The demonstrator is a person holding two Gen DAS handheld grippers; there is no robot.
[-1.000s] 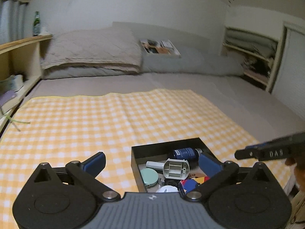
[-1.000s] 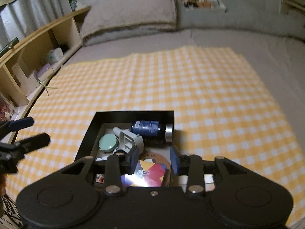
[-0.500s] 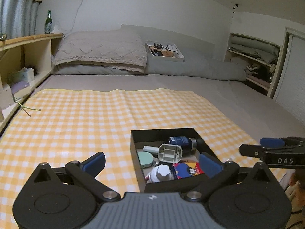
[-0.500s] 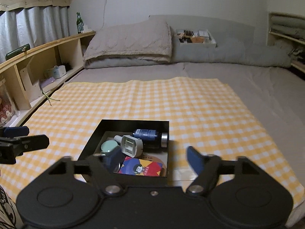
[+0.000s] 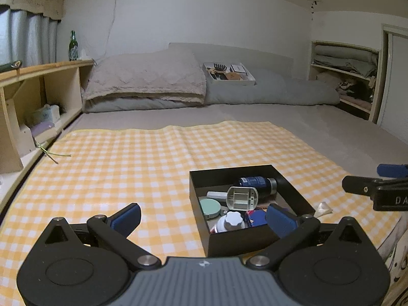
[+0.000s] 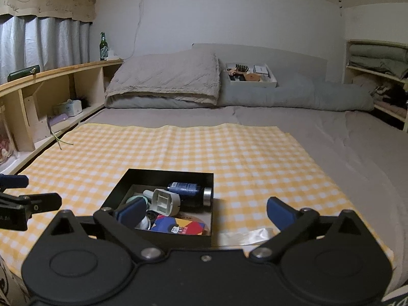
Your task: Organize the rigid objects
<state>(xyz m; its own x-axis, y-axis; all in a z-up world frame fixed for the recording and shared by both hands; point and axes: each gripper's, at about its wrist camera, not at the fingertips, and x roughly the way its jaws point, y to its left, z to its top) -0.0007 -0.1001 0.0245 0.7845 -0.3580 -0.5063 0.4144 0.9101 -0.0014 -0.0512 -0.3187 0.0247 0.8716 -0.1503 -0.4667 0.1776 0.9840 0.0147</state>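
A black open box (image 5: 197,191) sits on the yellow checked cloth. It holds a dark blue bottle (image 5: 255,181), a grey-white plastic piece (image 5: 242,198), a mint round compact (image 5: 210,206), a white-capped bottle (image 5: 230,221) and a colourful card (image 6: 178,225). My left gripper (image 5: 204,216) stands open just short of the box's near left corner, nothing in it. My right gripper (image 6: 205,214) hangs before the box's (image 6: 165,173) near edge. Its jaws are opening and its pads touch nothing. Each gripper shows at the edge of the other's view.
The cloth (image 5: 127,158) covers the near part of a grey bed. A clear wrapper (image 6: 244,234) lies right of the box. A folded blanket (image 5: 145,84) and a white tray (image 5: 229,74) lie at the head. A wooden shelf (image 5: 38,81) with a green bottle (image 5: 73,46) runs along the left.
The right gripper's jaws have spread from narrow to wide. Both grippers have drawn back from over the box and tilted up, so more of the room shows.
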